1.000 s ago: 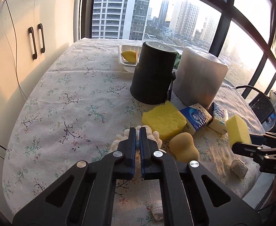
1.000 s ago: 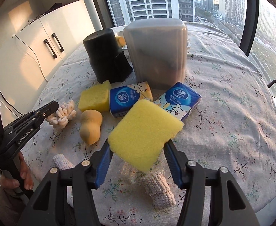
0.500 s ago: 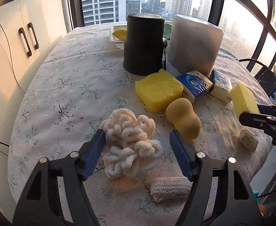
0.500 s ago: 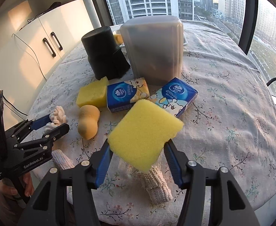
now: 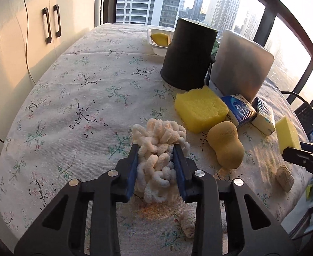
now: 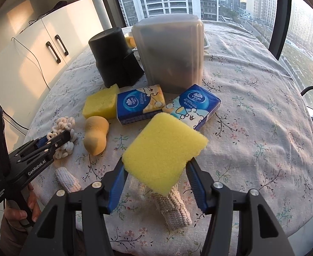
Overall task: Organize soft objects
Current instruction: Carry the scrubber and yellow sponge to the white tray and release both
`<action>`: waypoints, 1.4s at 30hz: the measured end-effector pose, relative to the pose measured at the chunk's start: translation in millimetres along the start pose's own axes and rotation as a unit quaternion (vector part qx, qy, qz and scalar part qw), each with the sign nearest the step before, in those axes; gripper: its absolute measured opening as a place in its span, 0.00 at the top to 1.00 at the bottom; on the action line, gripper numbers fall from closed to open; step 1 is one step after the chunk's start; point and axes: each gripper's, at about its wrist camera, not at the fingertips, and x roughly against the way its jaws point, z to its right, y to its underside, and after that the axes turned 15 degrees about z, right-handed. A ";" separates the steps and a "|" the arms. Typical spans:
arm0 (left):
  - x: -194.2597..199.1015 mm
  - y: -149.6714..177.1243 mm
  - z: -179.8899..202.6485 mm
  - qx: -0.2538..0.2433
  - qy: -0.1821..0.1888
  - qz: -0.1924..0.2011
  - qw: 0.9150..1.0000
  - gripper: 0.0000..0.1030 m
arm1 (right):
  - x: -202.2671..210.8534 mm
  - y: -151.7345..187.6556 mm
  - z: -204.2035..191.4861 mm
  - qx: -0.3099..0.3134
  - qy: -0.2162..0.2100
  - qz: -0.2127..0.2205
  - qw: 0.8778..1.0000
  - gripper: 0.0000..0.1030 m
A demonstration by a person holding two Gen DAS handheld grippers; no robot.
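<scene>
1. Left gripper [image 5: 156, 157] pinching cream looped-yarn scrubber [image 5: 159, 143], apparently resting on floral tablecloth [image 5: 71, 98] near its front edge.
2. Right gripper [image 6: 156, 176] clamped on flat yellow foam sponge [image 6: 164, 149], held above knitted beige roll [image 6: 173, 209].
3. Farther back: tan gourd-shaped sponge [image 6: 95, 137], thick yellow sponge block [image 6: 101, 104], two blue tissue packs [image 6: 140, 104].

Right hand-held gripper [image 6: 155, 171] clamps yellow sponge [image 6: 164, 149] above floral worktop [image 6: 252, 115]; left hand-held gripper [image 6: 56, 137] grips cream loopy scrubber [image 6: 63, 128], beside tan gourd-shaped sponge [image 6: 95, 135] and tissue packs [image 6: 140, 104].
</scene>
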 end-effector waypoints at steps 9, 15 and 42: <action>10.0 -27.8 -7.6 -0.006 -0.019 0.034 0.999 0.72 | 5.8 -12.8 10.1 -0.001 0.014 0.015 1.000 0.43; 4.6 -46.0 -16.7 -0.008 -0.031 0.048 0.998 0.72 | 4.6 -25.4 23.1 -0.005 0.030 0.023 0.999 0.43; -96.6 -130.3 -48.0 -0.026 -0.060 0.052 0.997 0.72 | -63.9 -124.1 113.8 -0.024 0.106 0.041 0.993 0.43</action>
